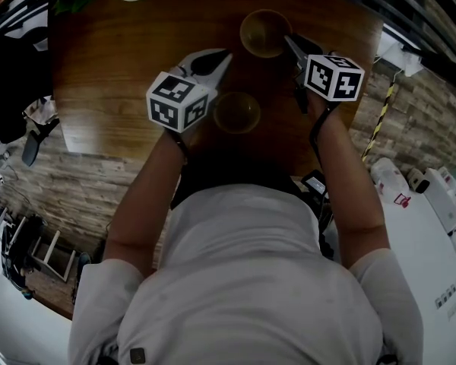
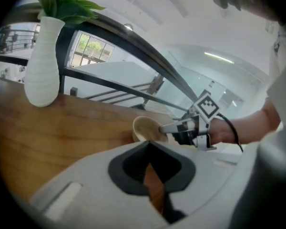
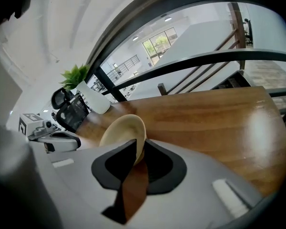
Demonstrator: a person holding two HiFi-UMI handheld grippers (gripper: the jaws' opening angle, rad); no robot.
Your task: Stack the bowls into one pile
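Wooden bench (image 1: 114,74): right hand-held gripper (image 1: 291,42) pinches the rim of the far bowl (image 1: 264,33) — presumably to carry it onto the nearer bowl (image 1: 236,112); left hand-held gripper (image 1: 225,55) clenched, empty.

Likely an office atrium: a wooden table (image 1: 129,74); a vase (image 2: 42,68) of greenery ahead-left of the left gripper (image 2: 150,146); black railing (image 2: 133,41) and glazing beyond; a chair (image 3: 71,112) left of the right gripper (image 3: 136,146).
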